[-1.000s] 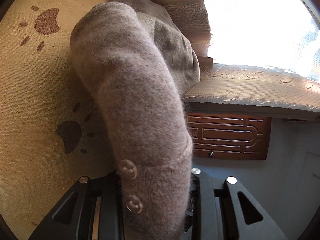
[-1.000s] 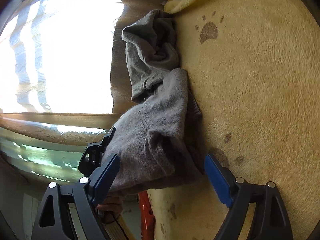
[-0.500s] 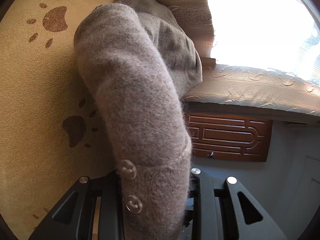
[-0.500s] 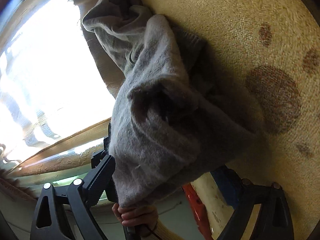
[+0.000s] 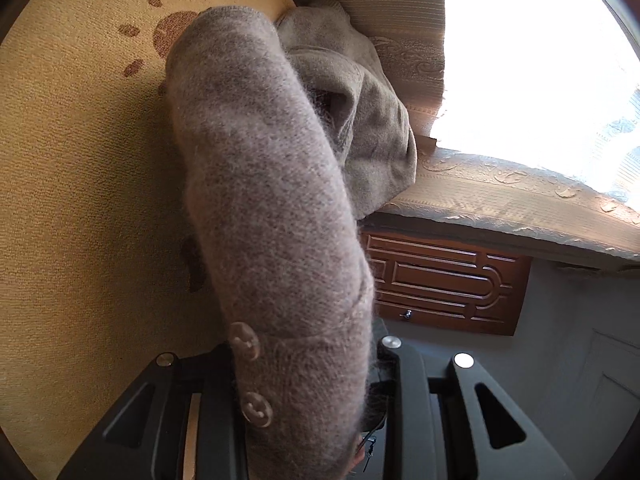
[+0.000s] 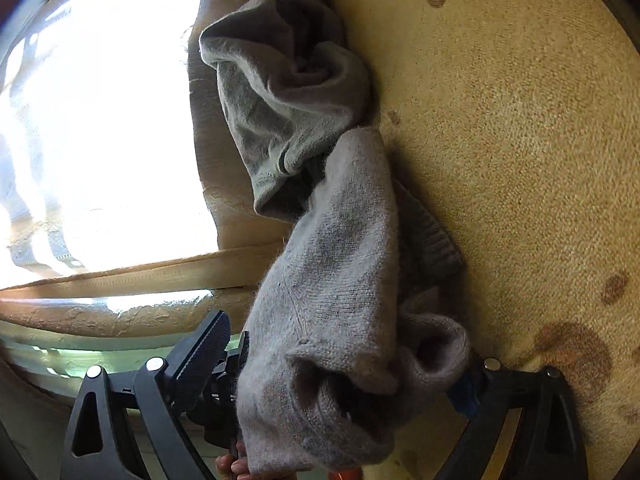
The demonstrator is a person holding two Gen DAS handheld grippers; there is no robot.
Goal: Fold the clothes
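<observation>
**A:** The left gripper (image 5: 308, 384) is clamped on the buttoned edge of the grey knitted cardigan (image 5: 264, 200), with two pale buttons (image 5: 244, 346) sitting just at its jaws. The right gripper (image 6: 340, 364) stands wide apart; its jaws have just been opening, and a bunched fold of the same knit lies between them, though I can't see the pads pressing on it.

**B:** So where does the garment run from there?

**A:** Straight ahead of both tools. It's a long roll, its axis stretching away from the fingers towards a crumpled heap at the far end, where it meets the patterned beige curtain (image 5: 376, 12). It rests on the yellow paw-print blanket (image 5: 80, 160).

**B:** Which hand is better placed?

**A:** The left already has it. The right, I'd judge, must close on the loose fold before the piece can be spread (it's still a rope, not a flat sheet).

**B:** Anything in the way?

**A:** The curtain crowds the far heap and could snag. The blanket beside the roll looks free for laying it out. A carved wooden panel (image 5: 444, 284) stands well apart.
</observation>
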